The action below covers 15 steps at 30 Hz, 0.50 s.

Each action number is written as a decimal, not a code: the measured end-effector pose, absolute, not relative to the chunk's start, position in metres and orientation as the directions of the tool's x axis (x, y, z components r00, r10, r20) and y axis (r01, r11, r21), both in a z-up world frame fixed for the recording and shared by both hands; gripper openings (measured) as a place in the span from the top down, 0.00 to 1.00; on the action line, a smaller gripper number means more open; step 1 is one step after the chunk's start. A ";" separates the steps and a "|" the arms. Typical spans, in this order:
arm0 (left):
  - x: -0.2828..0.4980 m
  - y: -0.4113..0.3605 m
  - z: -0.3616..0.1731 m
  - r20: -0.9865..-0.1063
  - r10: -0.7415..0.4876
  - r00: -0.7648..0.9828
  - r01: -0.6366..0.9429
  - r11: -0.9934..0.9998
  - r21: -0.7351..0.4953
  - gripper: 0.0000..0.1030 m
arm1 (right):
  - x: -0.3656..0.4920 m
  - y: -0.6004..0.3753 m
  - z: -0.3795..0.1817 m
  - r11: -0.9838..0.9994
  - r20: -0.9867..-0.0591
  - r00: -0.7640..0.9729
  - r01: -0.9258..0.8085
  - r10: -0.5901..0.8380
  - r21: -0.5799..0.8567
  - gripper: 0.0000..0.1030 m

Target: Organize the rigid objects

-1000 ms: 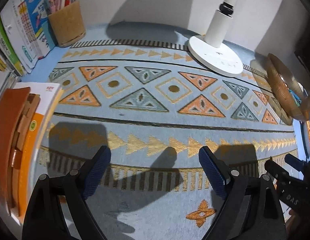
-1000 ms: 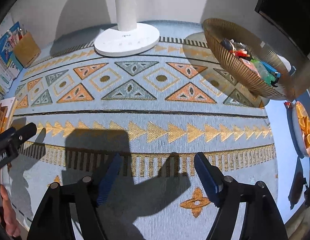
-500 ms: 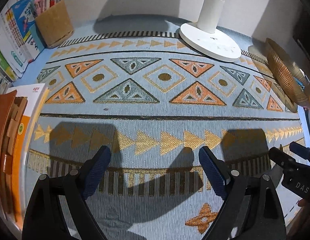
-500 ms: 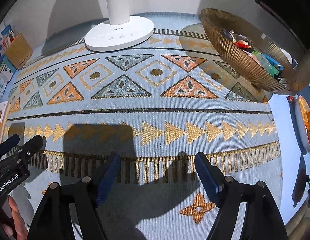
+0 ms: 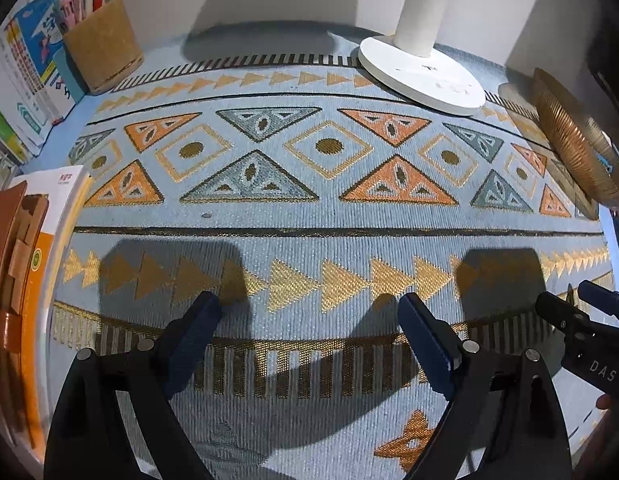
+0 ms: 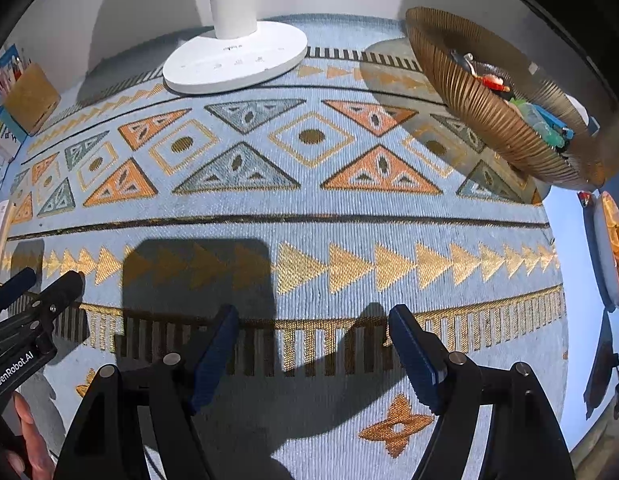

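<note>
Both my left tongs [image 5: 309, 312] and right tongs [image 6: 311, 322] hang released, empty. The small rigid toys [image 6: 521, 104] lie in the ribbed bowl [image 6: 481, 116] at two o'clock: light, stiff, slick; pinch across their middles.

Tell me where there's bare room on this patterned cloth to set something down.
The middle of the patterned cloth is bare, from the white lamp base toward the camera. It is crowded at the edges: pen holder and books left, ribbed bowl right.
</note>
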<state>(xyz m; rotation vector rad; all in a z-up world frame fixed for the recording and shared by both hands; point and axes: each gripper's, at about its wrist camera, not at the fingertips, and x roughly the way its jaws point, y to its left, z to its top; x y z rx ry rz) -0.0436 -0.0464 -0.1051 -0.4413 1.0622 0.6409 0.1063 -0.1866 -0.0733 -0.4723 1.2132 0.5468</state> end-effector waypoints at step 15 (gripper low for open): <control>-0.042 -0.047 -0.108 -0.906 0.269 0.326 -0.681 0.732 -0.028 0.01 | 0.112 -0.194 -0.073 0.796 -0.957 0.253 -0.604 0.138 -0.045 0.26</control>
